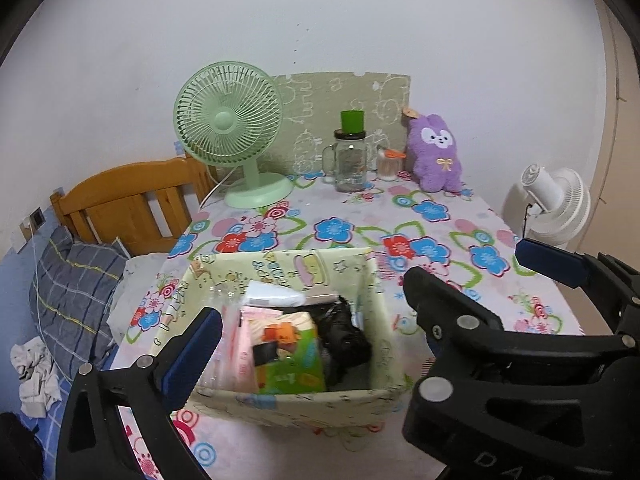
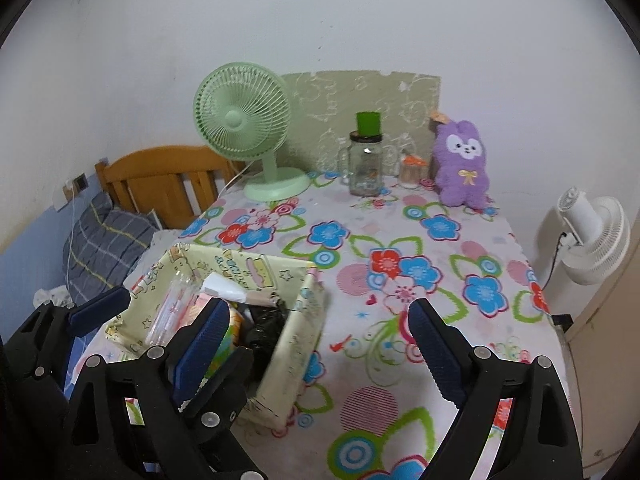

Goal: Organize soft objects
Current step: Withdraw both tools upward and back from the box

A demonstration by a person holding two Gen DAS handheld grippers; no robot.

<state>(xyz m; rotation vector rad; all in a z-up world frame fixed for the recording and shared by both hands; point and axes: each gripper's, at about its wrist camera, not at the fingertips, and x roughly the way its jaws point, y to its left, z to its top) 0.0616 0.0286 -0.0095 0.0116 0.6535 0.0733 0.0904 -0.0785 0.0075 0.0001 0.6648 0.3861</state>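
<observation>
Two grippers hang over the near end of the table (image 2: 400,240), both tilted down with fingers wide apart and nothing between them: the left gripper (image 1: 312,320) above the basket (image 1: 372,280), the right gripper (image 2: 316,340) just right of it. One basket holds packs and a black bag. One purple plush (image 2: 462,164) sits far right, well apart. Two fans: a green fan (image 2: 244,120) far left, a white fan (image 2: 592,236) off the right side. One jar (image 2: 366,168) stands between.

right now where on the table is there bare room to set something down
The widest free patch of tablecloth lies right of the fabric basket, between it and the table's right edge. A smaller strip runs between the basket and the green fan. The back is crowded: fan, glass jar, small jar, purple plush toy.
</observation>
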